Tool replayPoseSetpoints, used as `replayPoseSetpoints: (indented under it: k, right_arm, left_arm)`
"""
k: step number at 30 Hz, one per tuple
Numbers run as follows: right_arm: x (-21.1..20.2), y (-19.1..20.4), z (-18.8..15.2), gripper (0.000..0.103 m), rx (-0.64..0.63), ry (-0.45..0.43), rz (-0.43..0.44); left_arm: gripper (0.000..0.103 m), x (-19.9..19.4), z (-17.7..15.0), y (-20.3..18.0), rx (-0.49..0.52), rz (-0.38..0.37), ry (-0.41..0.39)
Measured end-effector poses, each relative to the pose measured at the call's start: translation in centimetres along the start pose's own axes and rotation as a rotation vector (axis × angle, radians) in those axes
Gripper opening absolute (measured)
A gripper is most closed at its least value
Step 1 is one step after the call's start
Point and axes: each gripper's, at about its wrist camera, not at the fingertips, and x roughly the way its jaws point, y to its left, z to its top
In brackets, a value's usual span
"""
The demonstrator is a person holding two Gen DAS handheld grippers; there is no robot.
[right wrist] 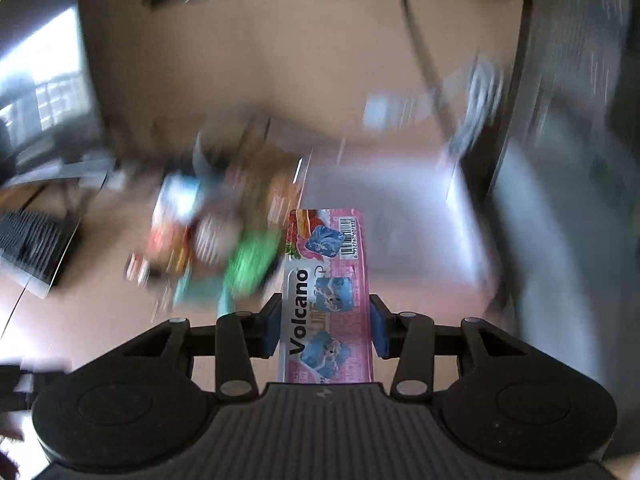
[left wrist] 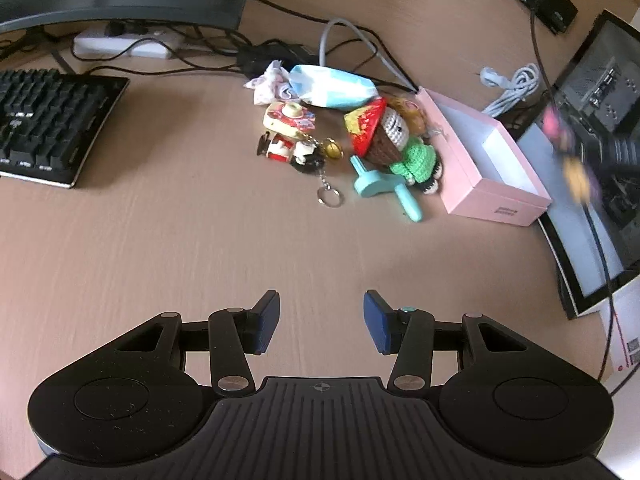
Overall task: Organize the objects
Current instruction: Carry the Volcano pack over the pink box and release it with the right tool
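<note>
In the left wrist view my left gripper (left wrist: 322, 320) hangs open over bare desk, with nothing between its blue pads. Beyond it lies a pile: a crochet doll with a red hat (left wrist: 376, 132), a teal plastic toy (left wrist: 384, 184), a toy camera keychain (left wrist: 288, 118), a small figure keychain (left wrist: 292, 152) and a blue-white tissue pack (left wrist: 332, 86). An open pink box (left wrist: 492, 196) stands right of the pile. My right gripper (right wrist: 325, 328) is shut on a pink "Volcano" pack (right wrist: 326, 280), which sticks out forward; everything behind it is smeared by motion.
A black keyboard (left wrist: 48, 120) lies at the left, with a monitor foot, a power strip (left wrist: 124, 46) and cables behind. A lit screen (left wrist: 592, 200) leans at the right next to the box. A coiled white cable (left wrist: 512, 88) lies behind the box.
</note>
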Motion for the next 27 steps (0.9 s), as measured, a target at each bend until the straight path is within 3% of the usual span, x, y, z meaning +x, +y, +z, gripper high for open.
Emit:
replayPoseSetpoints:
  k: [2, 3, 5, 6, 10, 13, 20, 27]
  right_arm:
    - [1.1, 0.2, 3.0, 0.047, -0.042, -0.042, -0.055]
    - [1.8, 0.0, 4.3, 0.057, -0.038, -0.056, -0.092]
    - [2.1, -0.1, 5.1, 0.06, -0.024, -0.068, -0.121]
    - [1.6, 0.0, 5.0, 0.06, -0.022, -0.078, -0.12]
    - [-1.5, 1.0, 2.1, 0.083, -0.079, -0.115, -0.086]
    - [-3.2, 1.0, -1.7, 0.083, -0.115, -0.084, -0.085]
    - [-5.6, -0.9, -5.6, 0.085, -0.05, -0.035, -0.17]
    - [-8.1, -2.5, -7.2, 0.086, -0.053, 0.013, -0.246]
  left_arm:
    - [0.05, 0.8, 0.3, -0.3, 0.008, -0.005, 0.01]
    - [0.051, 1.3, 0.6, -0.5, 0.016, -0.018, 0.019]
    - [0.051, 2.2, 1.1, -1.0, 0.05, -0.042, 0.034]
    - [0.051, 2.8, 1.6, -1.3, 0.069, -0.052, 0.035]
    - [0.051, 5.4, 3.9, -2.1, 0.084, -0.078, 0.008]
    - [0.051, 7.1, 5.5, -3.0, 0.079, -0.093, -0.015]
    - [0.051, 10.8, 9.5, -7.0, 0.124, -0.087, -0.096]
    - [0.053, 14.3, 11.9, -10.9, 0.306, 0.057, -0.142]
